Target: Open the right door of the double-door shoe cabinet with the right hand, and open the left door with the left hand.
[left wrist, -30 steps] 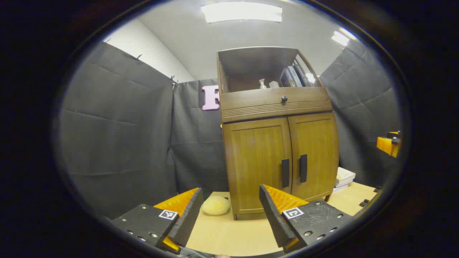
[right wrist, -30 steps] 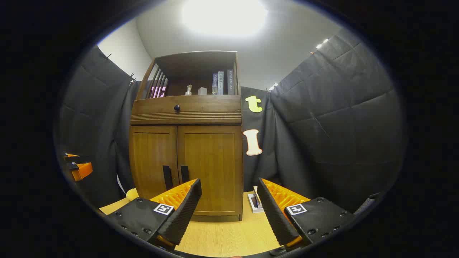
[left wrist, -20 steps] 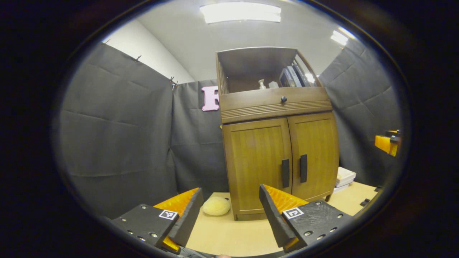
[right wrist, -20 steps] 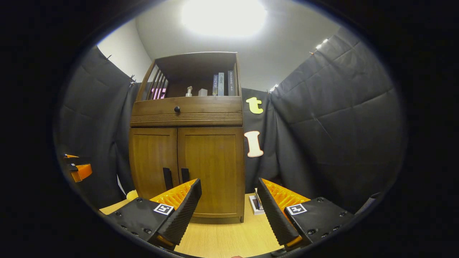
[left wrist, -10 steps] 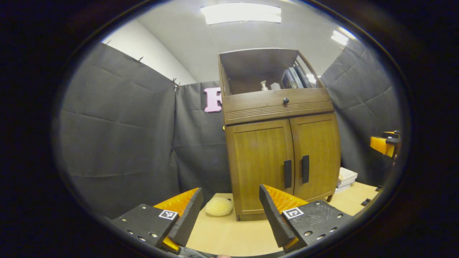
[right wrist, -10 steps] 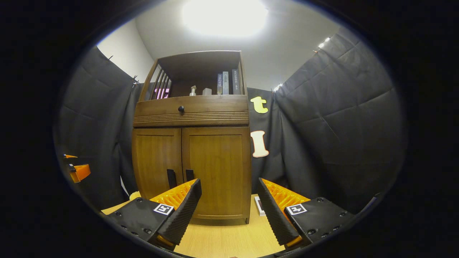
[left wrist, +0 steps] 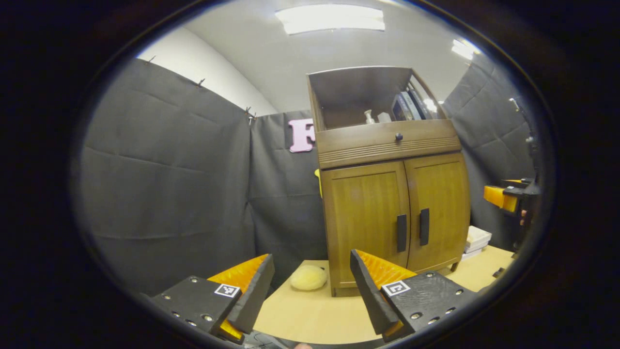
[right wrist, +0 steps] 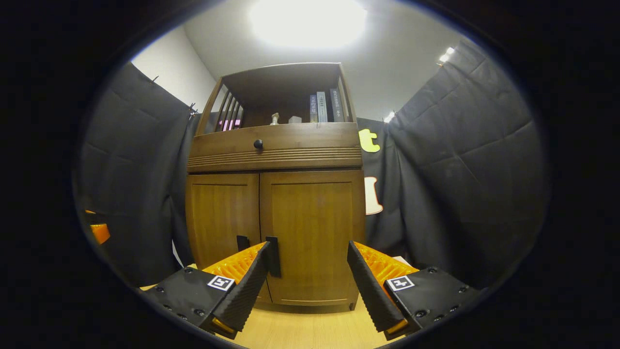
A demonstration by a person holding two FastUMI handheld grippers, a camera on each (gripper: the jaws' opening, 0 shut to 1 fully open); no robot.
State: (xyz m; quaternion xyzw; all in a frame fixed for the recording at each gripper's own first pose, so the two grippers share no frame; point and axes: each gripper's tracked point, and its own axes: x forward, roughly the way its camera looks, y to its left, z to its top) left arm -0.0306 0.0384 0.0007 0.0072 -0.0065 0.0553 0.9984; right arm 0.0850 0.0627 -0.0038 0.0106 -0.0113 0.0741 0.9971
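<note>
- You work over a pale wood-grain tabletop inside a booth hung with quilted black cloth; a white ceiling with a bright light panel sits overhead.
- The shoe cabinet stands on that tabletop, brown wood, with an open top shelf, a ribbed drawer front with a small round dark knob, and two flat panel doors below, both closed.
- On the shelf you can see upright books and a small pale bottle.
- In the left gripper view a fuzzy cream ball lies on the table just beside the cabinet's left foot, and a white stack, perhaps books or boxes, lies by its right side.
- Your right gripper is spread wide, nothing between its ribbed black pads. The right door lies straight ahead of it, and that door's vertical black handle shows just beside the tip of the left-hand finger; whether they touch cannot be told.
- Your left gripper is likewise spread and empty, well apart from the cabinet. The left door and its black bar handle sit ahead and to the right of its fingers.
- The fingers are black wedge blocks with orange backs.
</note>
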